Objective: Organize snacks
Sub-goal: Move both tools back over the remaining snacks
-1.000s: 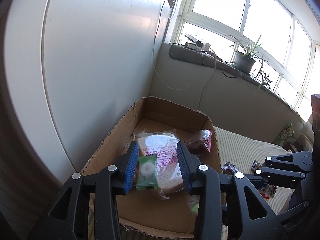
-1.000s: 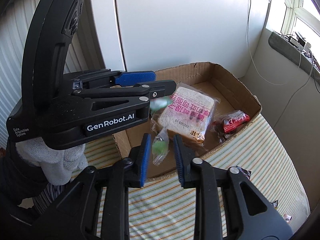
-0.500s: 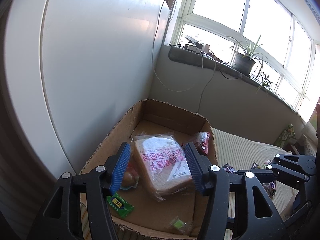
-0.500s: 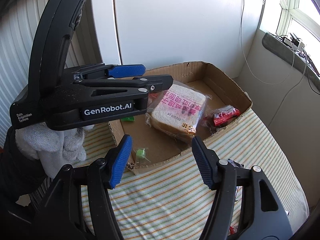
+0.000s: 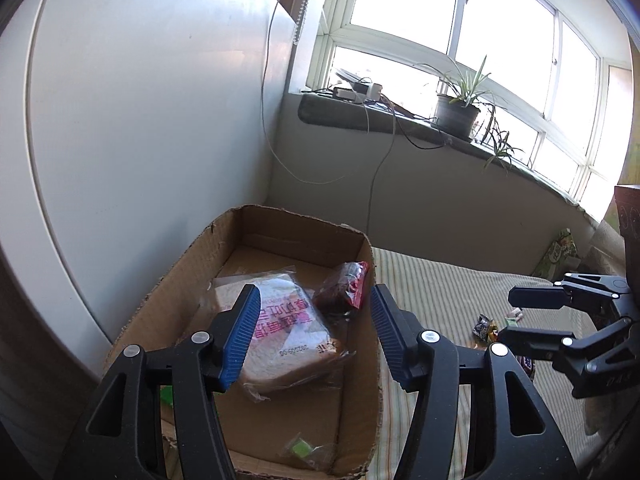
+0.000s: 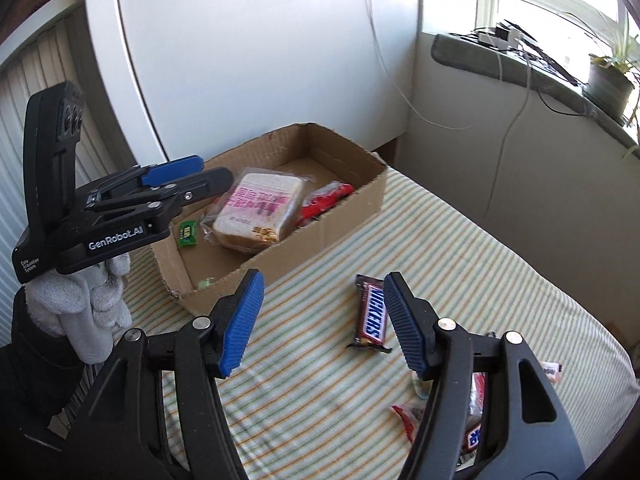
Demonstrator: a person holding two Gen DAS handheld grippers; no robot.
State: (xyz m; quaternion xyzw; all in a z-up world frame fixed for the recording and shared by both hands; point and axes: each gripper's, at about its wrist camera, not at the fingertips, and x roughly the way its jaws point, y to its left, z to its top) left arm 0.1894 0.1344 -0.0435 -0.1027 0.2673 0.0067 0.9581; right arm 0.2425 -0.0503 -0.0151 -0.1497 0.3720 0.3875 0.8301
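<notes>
Cardboard is the landmark: the open cardboard box [image 6: 276, 216] sits on the striped cloth [image 6: 460, 280] and already holds a bagged bread slice [image 6: 258, 210], a red-wrapped snack [image 6: 326, 200] beside it, a small green packet [image 6: 188, 234] at the near-left corner and a little green candy [image 5: 302, 449] by the near wall. Outside the box, just off its near-right wall, lies the Snickers bar [image 6: 372, 312]; more wrapped sweets [image 6: 472, 412] lie farther from the box.

Left gripper [image 5: 312, 336] hovers above the box with its jaws spread wide and nothing between them, the bread showing below. Right gripper [image 6: 322, 320] is also spread wide and empty, aimed at the cloth with the bar just inside its right finger.

Judging by this, the step in hand is fetching the next snack. To do it well, centre the right jaws across the bar's narrow width, come down until the pads straddle it, pinch the middle firmly, then lift clear of the box wall before releasing inside, into bare floor away from the bread.
</notes>
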